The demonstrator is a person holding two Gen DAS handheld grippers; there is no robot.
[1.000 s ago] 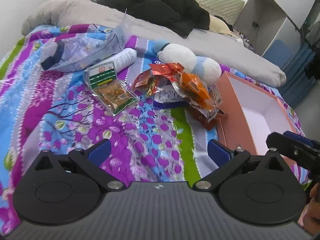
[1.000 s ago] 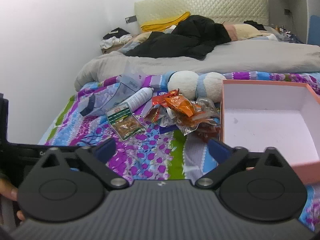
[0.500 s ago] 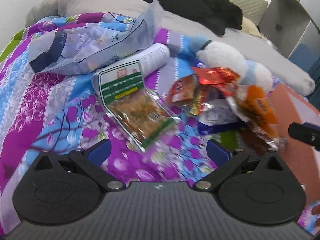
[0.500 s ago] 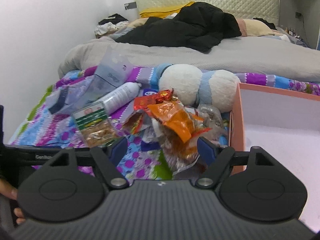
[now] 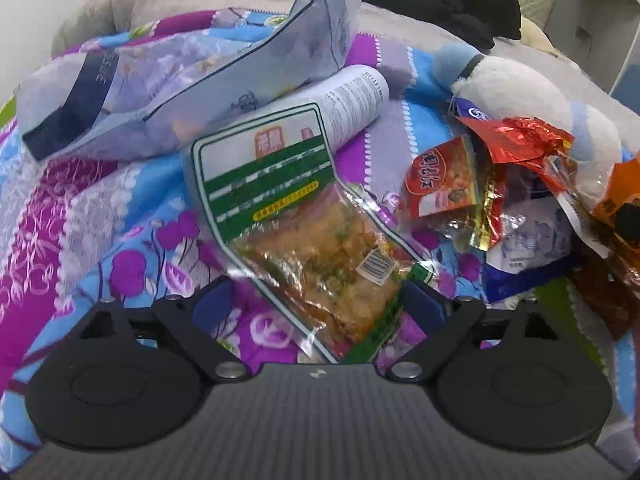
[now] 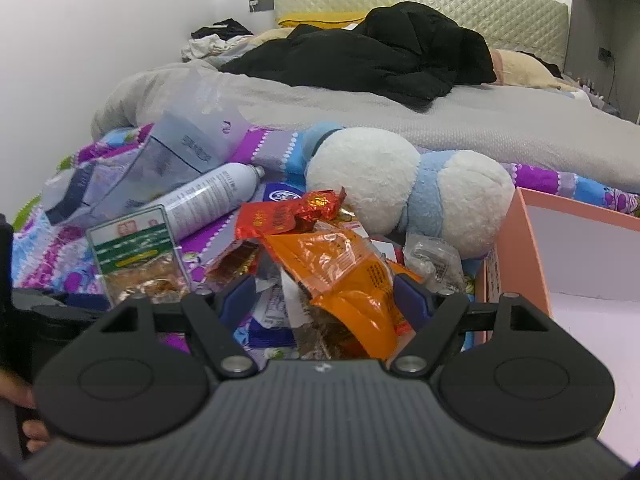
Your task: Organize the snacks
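The green-labelled clear snack pouch [image 5: 304, 236] lies flat on the flowered bedspread [image 5: 100, 240], its lower end between the fingers of the left gripper [image 5: 316, 304]; the jaws are closing, and the pads do not yet press on it. A second ago this pouch lay far ahead of that gripper; now it fills the middle of the left wrist view. The orange snack packet [image 6: 336, 264] tops the heap of wrappers and sits between the fingers of the right gripper [image 6: 326, 292], whose jaws stand open around it, with no clear contact; a second ago that gripper was well back with the whole heap in front of it.

Counted: one green-labelled pouch, one orange packet, one red packet [image 5: 440, 180], one crumpled red foil wrapper [image 5: 520, 140], one white spray can [image 5: 352, 96], one large pale bag [image 5: 168, 80], one plush toy [image 6: 408, 188], one pink box [image 6: 532, 248].

The box's near wall stands just right of the heap, touching it or nearly so. The can lies under the pouch's top edge. Bare bedspread is free to the left of the pouch. The plush toy closes off the far side of the heap.
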